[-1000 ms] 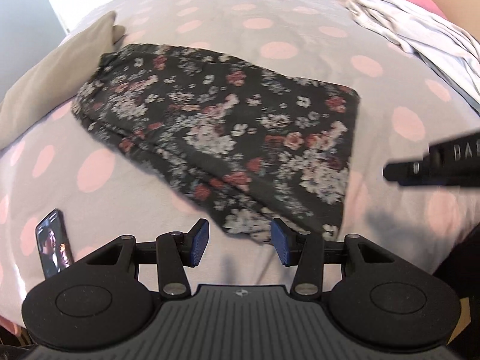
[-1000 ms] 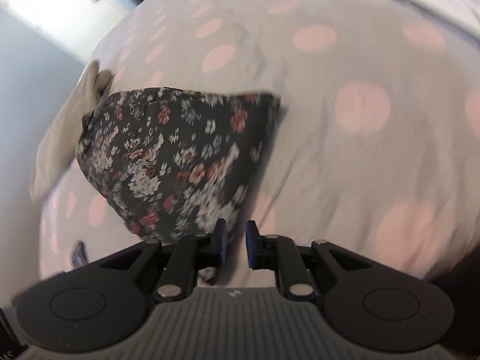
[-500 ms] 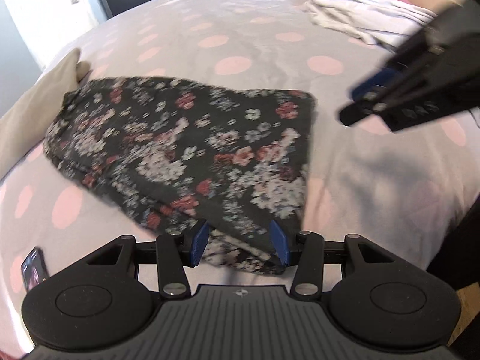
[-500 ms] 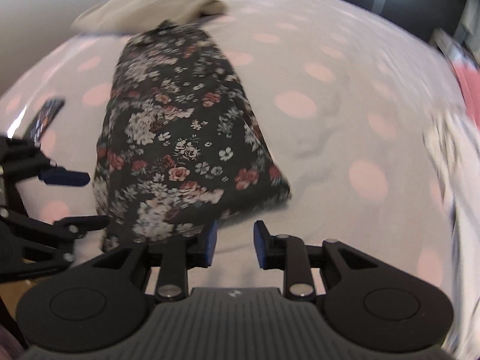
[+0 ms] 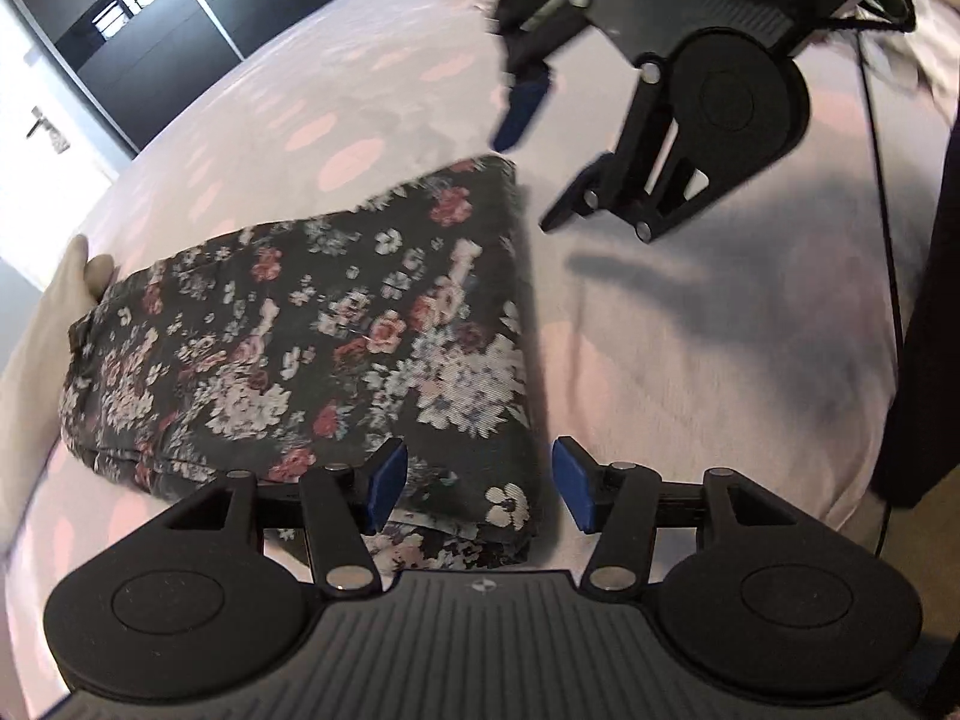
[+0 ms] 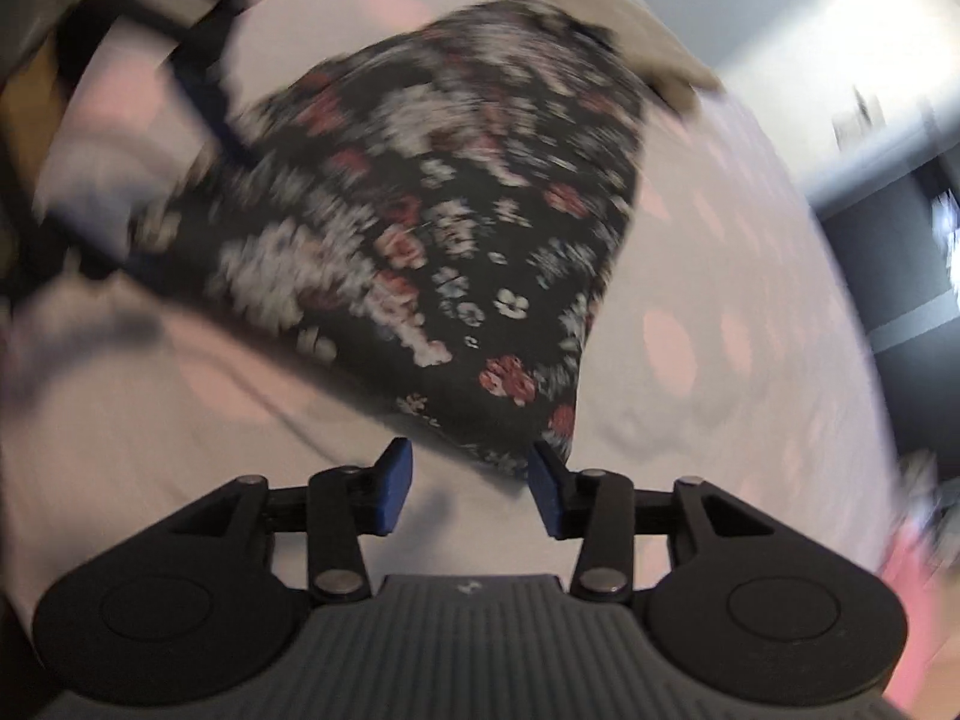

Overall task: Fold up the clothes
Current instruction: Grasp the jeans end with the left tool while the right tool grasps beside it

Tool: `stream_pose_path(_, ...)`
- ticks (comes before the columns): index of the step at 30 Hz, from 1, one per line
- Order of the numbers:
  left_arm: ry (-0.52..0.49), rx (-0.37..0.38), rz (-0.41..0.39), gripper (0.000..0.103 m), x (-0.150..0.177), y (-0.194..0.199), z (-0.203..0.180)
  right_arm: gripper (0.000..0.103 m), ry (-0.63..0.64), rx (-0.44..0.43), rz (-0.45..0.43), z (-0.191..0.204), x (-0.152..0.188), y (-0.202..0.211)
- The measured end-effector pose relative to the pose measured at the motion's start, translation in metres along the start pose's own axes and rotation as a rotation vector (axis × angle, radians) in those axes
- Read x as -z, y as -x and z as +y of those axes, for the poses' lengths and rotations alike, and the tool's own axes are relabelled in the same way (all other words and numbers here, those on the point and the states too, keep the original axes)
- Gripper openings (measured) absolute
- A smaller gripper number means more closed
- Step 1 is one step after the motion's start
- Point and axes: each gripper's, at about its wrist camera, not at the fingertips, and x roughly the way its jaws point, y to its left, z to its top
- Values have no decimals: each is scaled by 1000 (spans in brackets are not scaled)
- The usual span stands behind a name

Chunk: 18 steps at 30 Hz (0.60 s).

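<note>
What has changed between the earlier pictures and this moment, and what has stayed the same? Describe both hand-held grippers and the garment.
The right hand-held gripper has swung round to the far corner of the floral garment and opened wider. The left hand-held gripper has closed in on the near corner, which now lies between its open fingers. Neither grips yet. The garment stays folded on the spotted bedspread, beside the beige cushion.
</note>
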Motion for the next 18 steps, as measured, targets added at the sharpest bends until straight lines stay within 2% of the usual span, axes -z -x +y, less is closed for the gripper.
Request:
stream_pose_path(7, -70, -11, 48, 47, -2, -21, -13, 46, 315, 73, -19, 23, 2, -25)
stream_pose_path(11, -46, -6, 65, 46, -8, -30, -11, 46, 488, 101, -29, 32, 8, -39)
stream_pose_path(16, -15, 6, 69, 44, -11, -40, -6, 45, 566, 134, -54, 32, 9, -51)
stream_pose_path(18, -8, 4, 69, 39, -12, -41, -5, 44, 587, 143, -63, 31, 8, -54)
